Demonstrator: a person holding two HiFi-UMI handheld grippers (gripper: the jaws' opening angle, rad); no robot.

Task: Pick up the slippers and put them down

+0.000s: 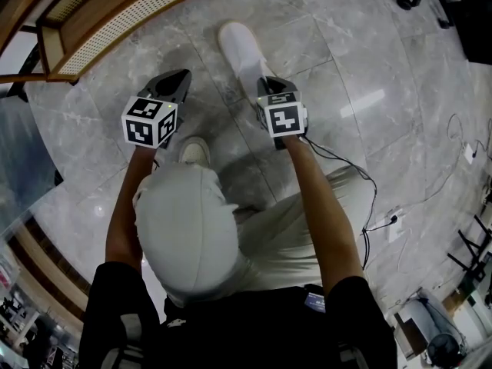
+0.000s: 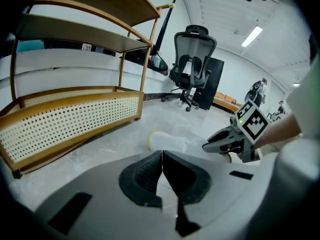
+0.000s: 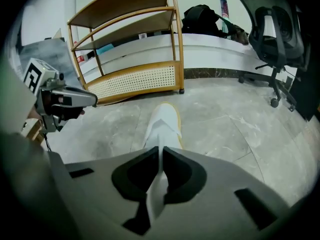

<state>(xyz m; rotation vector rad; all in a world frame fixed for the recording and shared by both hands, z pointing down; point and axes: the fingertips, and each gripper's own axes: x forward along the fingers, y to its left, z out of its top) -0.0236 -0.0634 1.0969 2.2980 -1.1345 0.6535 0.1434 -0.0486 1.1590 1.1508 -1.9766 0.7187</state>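
Note:
A white slipper [image 1: 240, 46] with a yellowish sole edge hangs toe-away over the marble floor, its heel end pinched in my right gripper [image 1: 267, 84]. In the right gripper view the slipper [image 3: 163, 124] runs straight out from the shut jaws [image 3: 161, 153], its white upper caught between the pads. My left gripper [image 1: 177, 81] is beside it on the left, apart from the slipper, its jaws [image 2: 162, 156] shut with only floor showing past them. From the left gripper view the slipper [image 2: 167, 141] and the right gripper [image 2: 222, 143] lie ahead to the right. A white shoe-like shape [image 1: 194, 151] shows by the person's head, mostly hidden.
A wooden shelf rack [image 1: 115, 14] with a cane-panel base stands at the left [image 2: 70, 119], behind the slipper [image 3: 135, 79]. An office chair [image 2: 192, 59] is farther back. Cables [image 1: 369, 198] trail across the floor at the right.

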